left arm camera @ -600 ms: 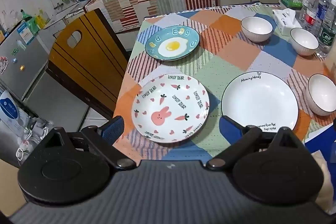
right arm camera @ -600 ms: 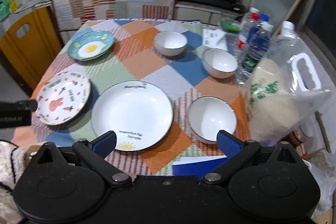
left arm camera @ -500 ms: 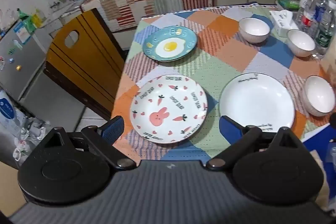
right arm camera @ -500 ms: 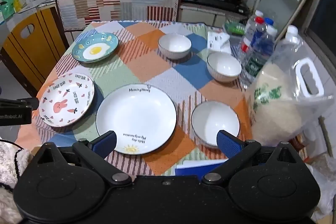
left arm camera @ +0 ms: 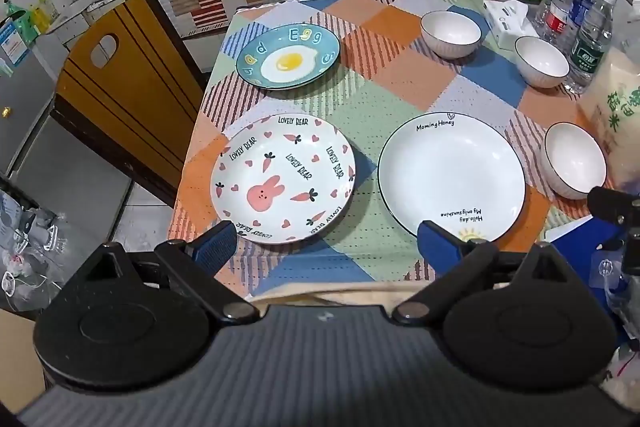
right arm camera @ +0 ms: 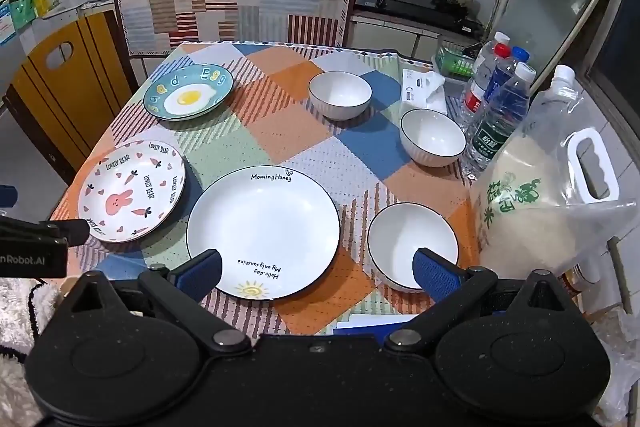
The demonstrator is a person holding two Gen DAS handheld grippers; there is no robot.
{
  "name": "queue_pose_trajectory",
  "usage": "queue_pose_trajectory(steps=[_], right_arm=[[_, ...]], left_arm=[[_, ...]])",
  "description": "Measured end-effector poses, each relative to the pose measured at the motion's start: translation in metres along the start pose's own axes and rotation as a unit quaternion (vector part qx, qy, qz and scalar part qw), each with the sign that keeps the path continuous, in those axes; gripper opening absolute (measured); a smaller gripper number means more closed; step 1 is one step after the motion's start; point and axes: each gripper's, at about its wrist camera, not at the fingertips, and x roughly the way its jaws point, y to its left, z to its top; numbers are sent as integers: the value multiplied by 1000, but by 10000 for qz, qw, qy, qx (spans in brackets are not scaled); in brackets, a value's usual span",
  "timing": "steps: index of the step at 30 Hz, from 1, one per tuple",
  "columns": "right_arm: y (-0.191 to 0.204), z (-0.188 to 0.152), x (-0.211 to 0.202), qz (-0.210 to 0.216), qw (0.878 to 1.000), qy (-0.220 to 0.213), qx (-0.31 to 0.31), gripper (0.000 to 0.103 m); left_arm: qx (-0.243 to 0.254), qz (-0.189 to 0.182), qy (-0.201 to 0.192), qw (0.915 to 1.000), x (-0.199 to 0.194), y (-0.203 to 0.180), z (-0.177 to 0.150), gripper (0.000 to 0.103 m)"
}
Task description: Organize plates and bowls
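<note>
Judging by the tabletop (right arm camera: pixel 280 131), nothing is stacked yet: three plates (right arm camera: pixel 263 231) and three bowls (right arm camera: pixel 413 245) lie apart, while the left gripper (left arm camera: pixel 326 247) and right gripper (right arm camera: pixel 318 273) hover open, empty.

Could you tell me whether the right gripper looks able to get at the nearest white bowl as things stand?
Probably yes: the right gripper is open and empty, and the nearest white bowl sits empty just beyond its right finger, rim clear, apart from the rice bag.
</note>
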Motion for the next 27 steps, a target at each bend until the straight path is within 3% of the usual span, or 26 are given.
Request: queue_pose_trajectory(steps=[27], right_arm=[[-1,-2,4,4,9999,6,-120,103]], left_arm=[[-180,186,-125,9996,3,4,-4,98]])
